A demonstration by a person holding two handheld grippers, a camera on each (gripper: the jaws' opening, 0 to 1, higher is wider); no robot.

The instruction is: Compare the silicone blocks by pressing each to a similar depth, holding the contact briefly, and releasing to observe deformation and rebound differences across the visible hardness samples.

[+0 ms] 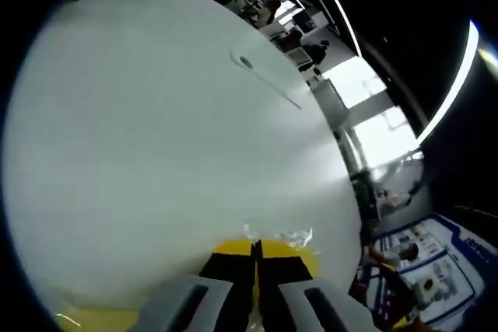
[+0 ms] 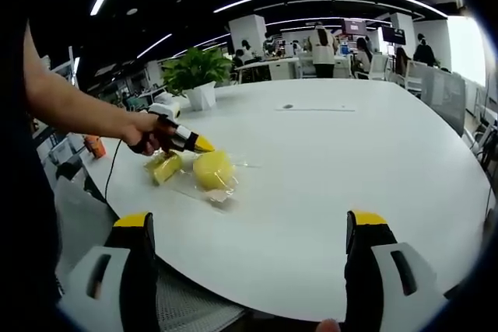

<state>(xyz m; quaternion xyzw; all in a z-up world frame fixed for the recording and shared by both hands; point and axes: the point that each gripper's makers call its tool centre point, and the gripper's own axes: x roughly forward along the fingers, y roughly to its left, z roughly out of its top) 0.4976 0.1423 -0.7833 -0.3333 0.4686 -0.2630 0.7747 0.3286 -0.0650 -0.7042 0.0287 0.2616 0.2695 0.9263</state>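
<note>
Pressing its closed yellow-tipped jaws together, the left gripper [image 2: 201, 145] hovers just above the round yellow silicone block [image 2: 213, 169] lying in clear wrapping on the white round table [image 2: 342, 161]; the right gripper [image 2: 249, 227] stands wide open, well apart from it.

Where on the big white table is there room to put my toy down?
Most of the white table is bare: the whole stretch between the yellow blocks and the far edge, past the small round port. It is crowded near the potted plant, where the left gripper touches the blocks.
</note>
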